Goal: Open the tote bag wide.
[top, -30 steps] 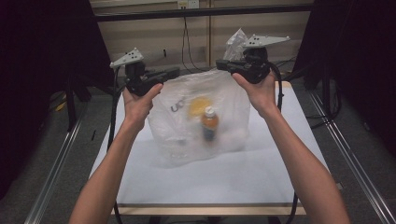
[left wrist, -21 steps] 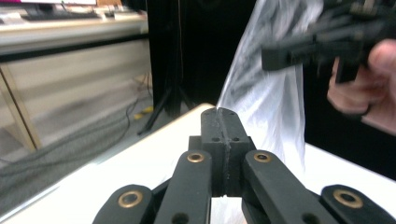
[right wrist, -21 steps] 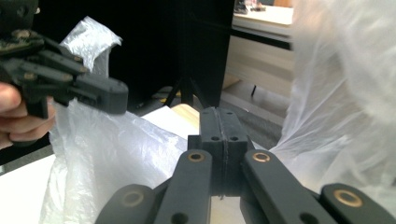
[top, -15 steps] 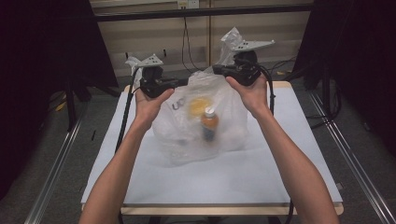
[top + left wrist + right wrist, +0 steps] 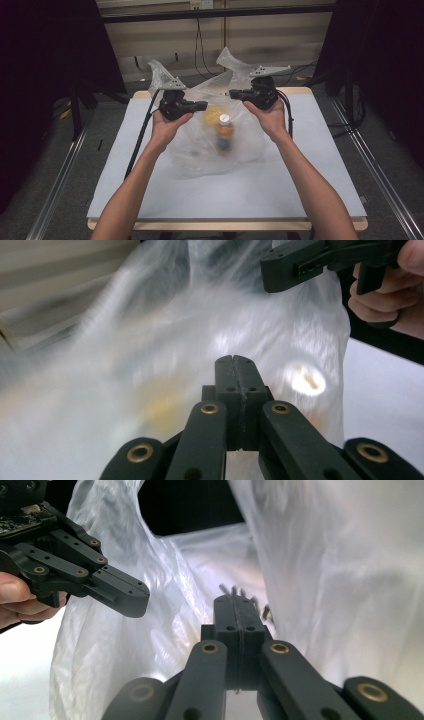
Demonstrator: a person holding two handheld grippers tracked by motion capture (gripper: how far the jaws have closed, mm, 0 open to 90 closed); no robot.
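A clear plastic bag (image 5: 195,150) sits on the white table (image 5: 300,190). Inside it stand a bottle (image 5: 224,134) with a white cap and a blurred yellow item (image 5: 212,115). My left gripper (image 5: 202,105) is at the bag's upper left and my right gripper (image 5: 232,93) at its upper right, tips facing each other. A bag handle (image 5: 156,72) rises behind the left one. In the left gripper view my jaws (image 5: 235,360) are shut against the film (image 5: 150,340). In the right gripper view my jaws (image 5: 235,601) are shut with crinkled film (image 5: 320,580) at their tip.
Metal rails (image 5: 60,185) run along both sides of the table. Cables (image 5: 200,45) hang down the back wall, and dark curtains flank the scene. The table's near half lies bare in front of the bag.
Both hands have come down. The bag has sunk with them and slumped wider onto the table, and its handles now stick up above the grippers.
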